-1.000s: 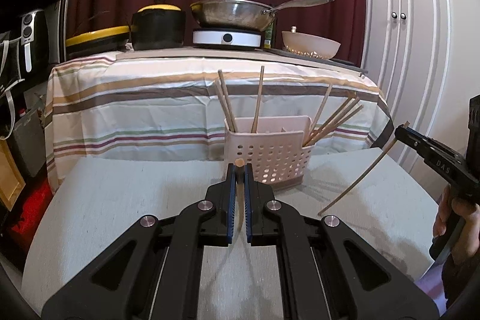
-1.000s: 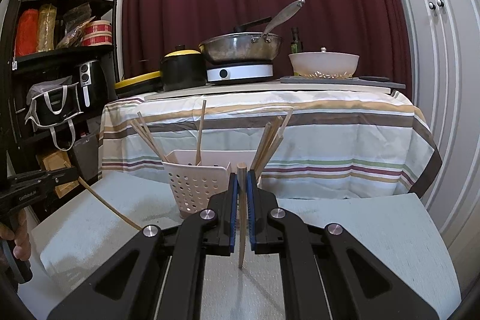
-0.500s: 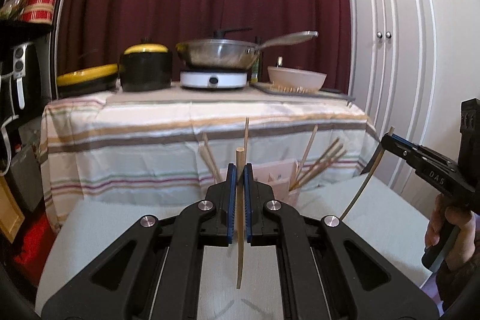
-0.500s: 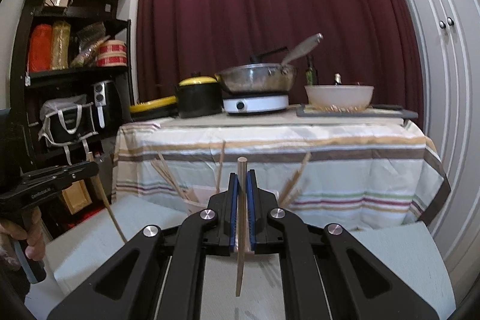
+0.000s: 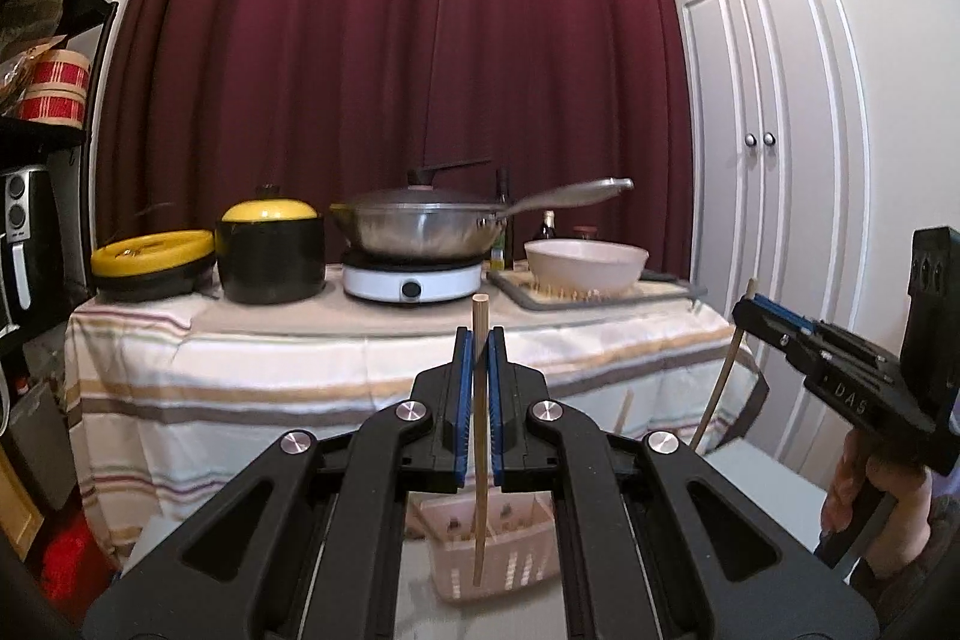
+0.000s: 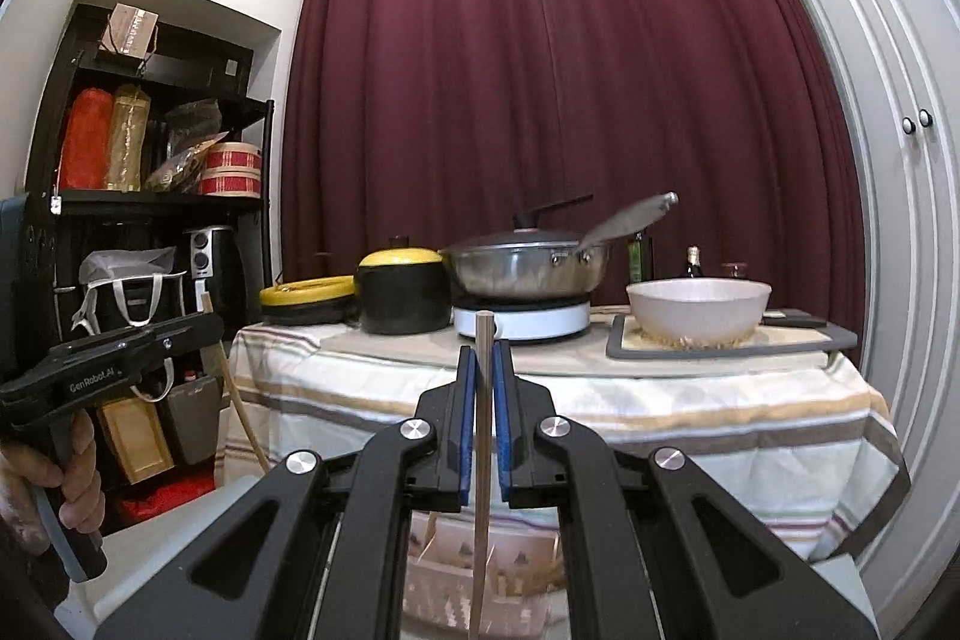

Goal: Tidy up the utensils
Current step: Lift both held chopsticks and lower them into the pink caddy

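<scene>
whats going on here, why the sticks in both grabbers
A person is sorting chopsticks with a handheld gripper in each hand. The left gripper is shut on one light wooden chopstick, held roughly upright, and the right gripper is shut on a second wooden chopstick the same way. Both hang above the pale perforated plastic utensil basket on the near white table, which already holds several chopsticks. Neither held chopstick has been dropped in yet.

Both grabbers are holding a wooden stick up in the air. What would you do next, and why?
Probably lower the left gripper straight down: its thin wooden chopstick hangs upright, tip over the pale slotted plastic basket. The right gripper holds its own wooden chopstick likewise and can follow.
</scene>
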A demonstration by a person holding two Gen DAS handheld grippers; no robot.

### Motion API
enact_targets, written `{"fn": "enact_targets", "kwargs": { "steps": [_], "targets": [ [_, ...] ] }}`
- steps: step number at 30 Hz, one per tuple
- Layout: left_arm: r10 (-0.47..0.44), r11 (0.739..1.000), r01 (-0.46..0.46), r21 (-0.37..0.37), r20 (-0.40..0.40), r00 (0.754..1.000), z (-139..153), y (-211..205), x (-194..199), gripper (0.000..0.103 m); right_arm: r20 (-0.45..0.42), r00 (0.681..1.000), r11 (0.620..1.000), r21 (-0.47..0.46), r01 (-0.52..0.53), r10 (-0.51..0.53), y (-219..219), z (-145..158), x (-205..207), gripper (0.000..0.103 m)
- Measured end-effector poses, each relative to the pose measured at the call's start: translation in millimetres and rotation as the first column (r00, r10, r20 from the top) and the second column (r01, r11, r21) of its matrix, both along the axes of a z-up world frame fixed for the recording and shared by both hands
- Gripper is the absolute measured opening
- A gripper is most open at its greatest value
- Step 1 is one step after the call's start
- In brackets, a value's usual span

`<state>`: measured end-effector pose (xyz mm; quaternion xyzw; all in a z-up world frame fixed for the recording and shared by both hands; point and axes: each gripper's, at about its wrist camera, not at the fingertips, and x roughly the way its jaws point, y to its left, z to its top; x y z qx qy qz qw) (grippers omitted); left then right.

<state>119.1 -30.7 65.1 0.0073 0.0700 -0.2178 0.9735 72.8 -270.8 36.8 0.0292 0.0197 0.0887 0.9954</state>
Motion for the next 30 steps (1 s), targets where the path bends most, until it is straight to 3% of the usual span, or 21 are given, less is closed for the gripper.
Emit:
{"fn": "enact_targets", "kwargs": {
  "steps": [9,18,26,28,30],
  "targets": [
    [0.014,0.999,-0.013,-0.032,0.018,1.000,7.0,-19.0,54.5,0.006,0.011,1.000,1.000,0.011,0.008,-0.008,-5.3,3.1,51.2,0.007],
    [0.057,0.998,-0.058,-0.014,-0.039,0.998,-31.9,-36.7,98.4,0.005,-0.055,0.998,1.000,0.007,0.021,-0.020,-11.7,-28.0,96.8,0.007],
    [0.067,0.998,-0.064,0.026,-0.117,0.991,-65.1,-43.9,117.5,0.006,-0.119,0.993,1.000,-0.013,0.024,-0.026,-11.2,-53.0,112.5,0.010],
    [0.071,0.997,-0.069,0.027,-0.130,0.989,-70.2,-43.9,118.5,0.012,-0.131,0.991,1.000,-0.017,0.023,-0.025,-10.7,-56.3,113.3,0.018],
    [0.077,0.997,-0.074,0.030,-0.134,0.988,-73.2,-42.9,117.3,0.028,-0.129,0.991,1.000,-0.017,0.025,-0.027,-10.1,-57.6,112.6,0.028]
  ]
}}
